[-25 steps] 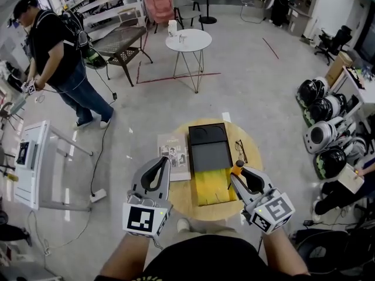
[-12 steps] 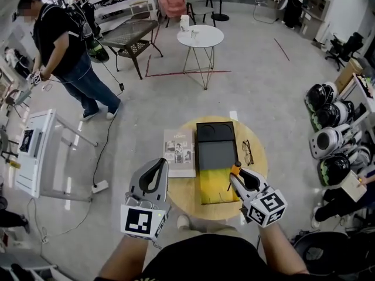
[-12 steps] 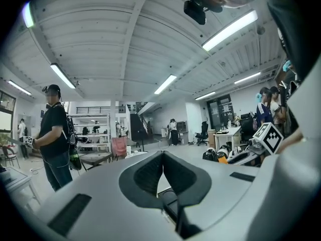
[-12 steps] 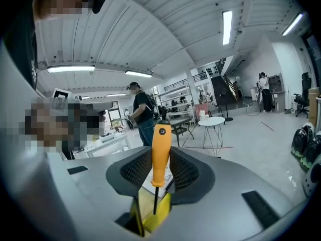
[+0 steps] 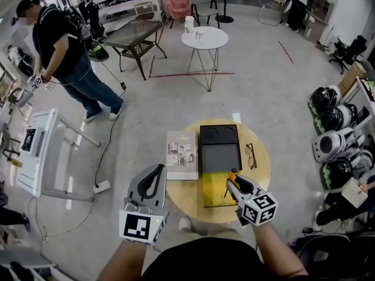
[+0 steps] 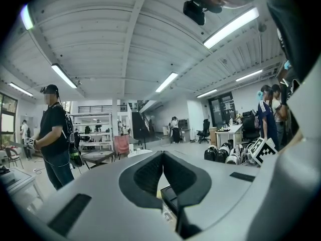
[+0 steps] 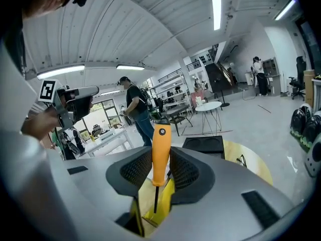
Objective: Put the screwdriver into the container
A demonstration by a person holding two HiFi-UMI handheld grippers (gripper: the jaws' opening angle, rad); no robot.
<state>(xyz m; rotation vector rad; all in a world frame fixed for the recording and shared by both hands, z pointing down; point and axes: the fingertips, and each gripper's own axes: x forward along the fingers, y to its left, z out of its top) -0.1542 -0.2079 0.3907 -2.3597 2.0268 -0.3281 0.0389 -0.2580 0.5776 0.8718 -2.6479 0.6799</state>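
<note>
The right gripper is clamped on the orange handle of the screwdriver, one jaw pad on each side, handle upright and the thin shaft pointing down. It hangs over the near, yellow end of the container, which sits on the round wooden table with its black part on the far side. From where I stand I can't quite tell whether the tip touches the yellow floor. The left gripper is off the table's left edge, jaws pressed together with nothing in them. A booklet lies left of the container, a pair of glasses to its right.
</note>
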